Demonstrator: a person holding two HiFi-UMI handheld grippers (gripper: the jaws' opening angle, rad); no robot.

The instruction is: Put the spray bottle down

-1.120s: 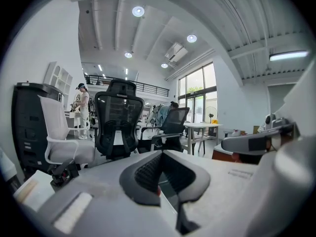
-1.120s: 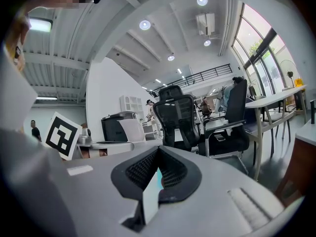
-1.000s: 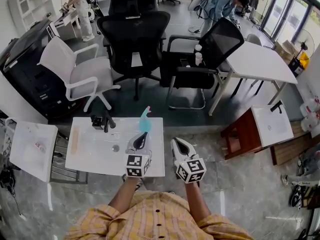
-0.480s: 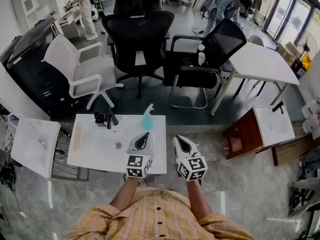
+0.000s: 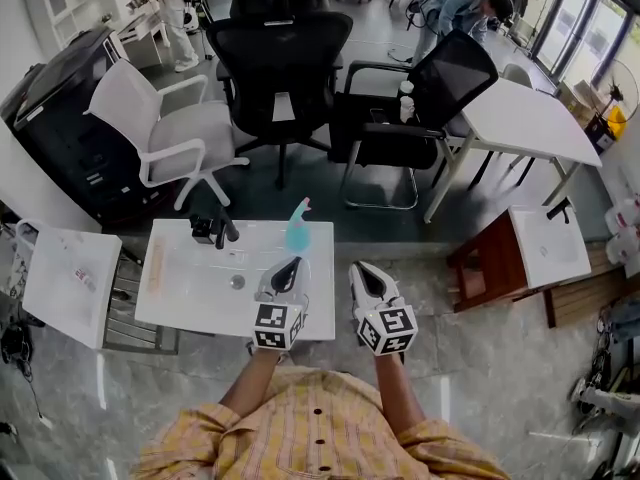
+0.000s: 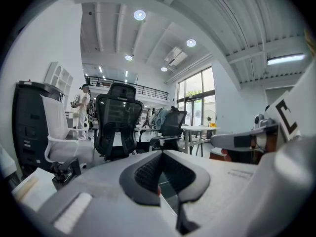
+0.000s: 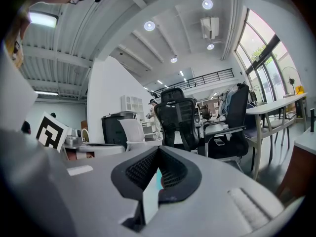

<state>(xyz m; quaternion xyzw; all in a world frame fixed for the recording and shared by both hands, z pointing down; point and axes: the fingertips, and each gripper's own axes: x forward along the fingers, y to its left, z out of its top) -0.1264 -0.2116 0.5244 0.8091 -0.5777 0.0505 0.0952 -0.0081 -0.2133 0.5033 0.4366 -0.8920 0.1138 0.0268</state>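
Spray bottle, teal, stands upright on the white table, close to the far right corner of the tabletop. Neither gripper grasps it.

Left gripper is over the right part of the table and points toward the far side. Its tip lies just near of the bottle's base; whether the tip touches the bottle cannot be determined. In the left gripper view the jaws are clenched together with nothing between them.

Right gripper is held just right of the left gripper, beyond the table's right edge and above the floor. It also points toward the far side. In the right gripper view its jaws meet at the tip and grasp nothing. A sliver of teal and a strip of white table show through the slot behind the pads.

Other items on the table:
- a black device at the far edge, left of the bottle;
- a small round object near the centre.

Beyond the table stand a white chair and a black office chair.
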